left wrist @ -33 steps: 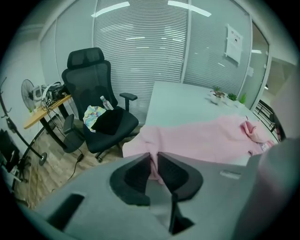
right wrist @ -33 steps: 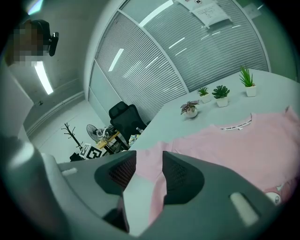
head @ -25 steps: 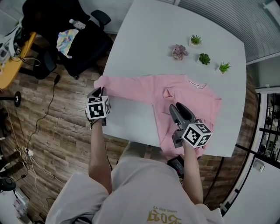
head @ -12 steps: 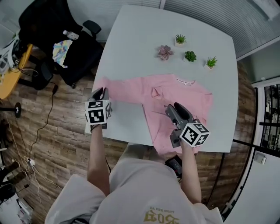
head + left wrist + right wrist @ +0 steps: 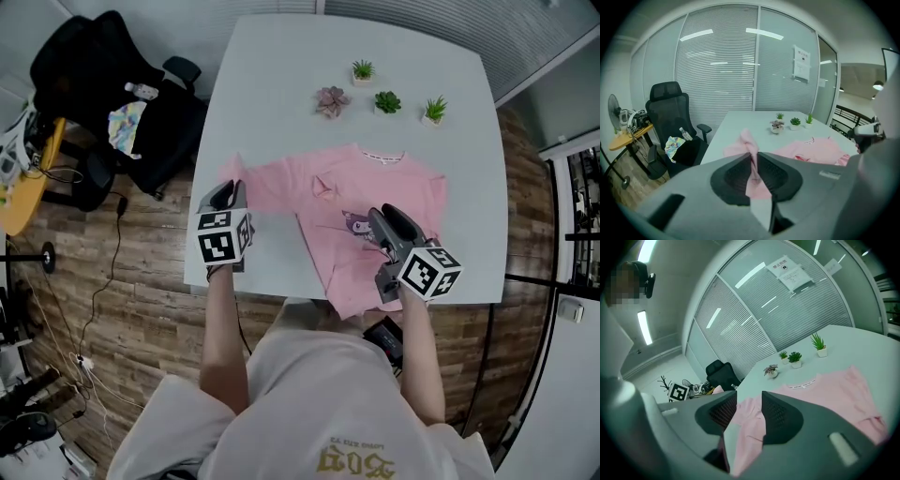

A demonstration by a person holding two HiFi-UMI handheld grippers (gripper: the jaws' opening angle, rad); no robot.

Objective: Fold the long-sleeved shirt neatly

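Head view hides both grips: left hand-held gripper (image 5: 754, 157) clamps sleeve (image 5: 748, 140), right one (image 5: 749, 397) clamps shirt (image 5: 825, 390).

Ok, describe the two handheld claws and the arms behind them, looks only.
The grey plastic left claw and the matching grey right claw each have two rounded jaws with dark ribbed pads. Each carries a white cube printed with black square markers. The person wears a white short-sleeved T-shirt with yellow print; forearms are bare.
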